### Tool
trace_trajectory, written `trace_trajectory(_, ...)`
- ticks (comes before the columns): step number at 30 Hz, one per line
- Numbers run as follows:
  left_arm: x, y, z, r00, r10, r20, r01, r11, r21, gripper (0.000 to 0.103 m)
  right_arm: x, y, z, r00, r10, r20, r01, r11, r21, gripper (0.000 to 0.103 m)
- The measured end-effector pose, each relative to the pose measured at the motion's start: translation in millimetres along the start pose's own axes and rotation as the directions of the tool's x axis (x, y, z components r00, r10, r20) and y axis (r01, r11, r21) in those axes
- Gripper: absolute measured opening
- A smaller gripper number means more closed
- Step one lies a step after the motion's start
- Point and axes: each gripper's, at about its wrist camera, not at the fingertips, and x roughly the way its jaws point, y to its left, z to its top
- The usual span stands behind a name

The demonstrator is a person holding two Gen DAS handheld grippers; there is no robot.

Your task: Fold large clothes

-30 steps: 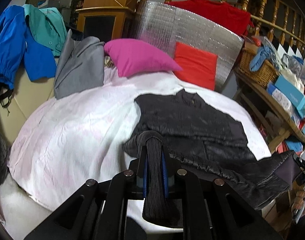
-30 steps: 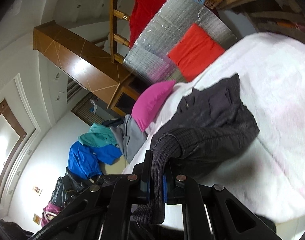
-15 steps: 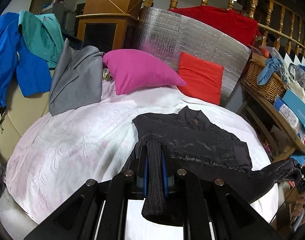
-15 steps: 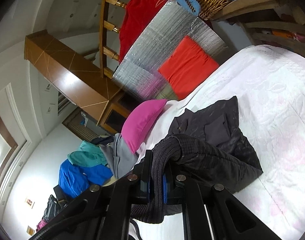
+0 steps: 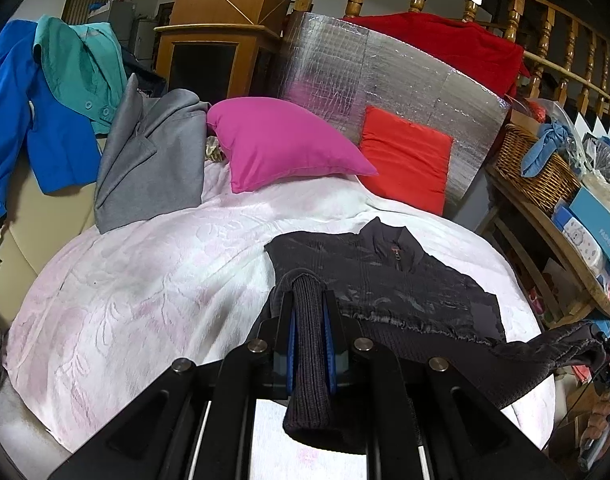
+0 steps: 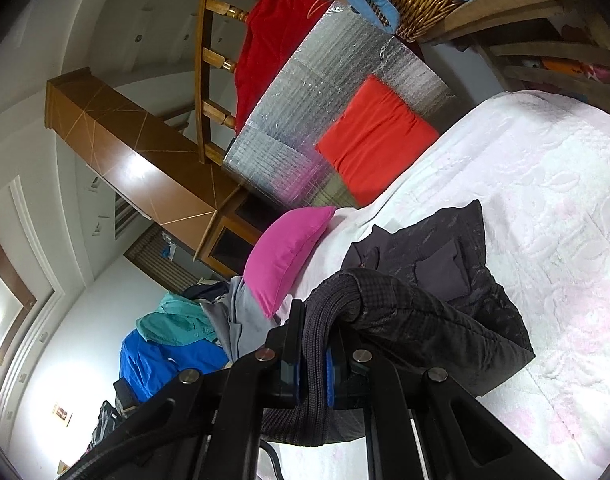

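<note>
A black quilted jacket (image 5: 389,280) lies on the white bedspread (image 5: 145,288), collar toward the pillows. My left gripper (image 5: 310,304) is shut on its ribbed hem at the near left corner. My right gripper (image 6: 315,320) is shut on the ribbed hem at the other corner, lifted above the bed; the jacket (image 6: 445,280) hangs from it down to the bedspread (image 6: 545,208). The right gripper also shows at the far right edge of the left wrist view (image 5: 601,356), holding the stretched hem.
A pink pillow (image 5: 285,148) and a red cushion (image 5: 405,160) lean on a silver foil panel (image 5: 385,76) at the bed's head. A grey jacket (image 5: 149,160), blue and teal garments (image 5: 45,100) lie at left. A wooden shelf with a wicker basket (image 5: 537,168) stands right.
Both grippers have pulled back toward the bed's near edge with the hem, drawing the jacket flatter and straighter. The collar and zipper now show.
</note>
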Motion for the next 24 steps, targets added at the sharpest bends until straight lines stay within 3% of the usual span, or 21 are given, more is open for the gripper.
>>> trace_trajectory(24,42.5,-5.7,27.9,1.0,0.02,-0.019,-0.02,1.0,0.022,0.013,36.0,5.8,27.4,0.999,-0.034,0.0,0.034,0.999,-0.035,0.009)
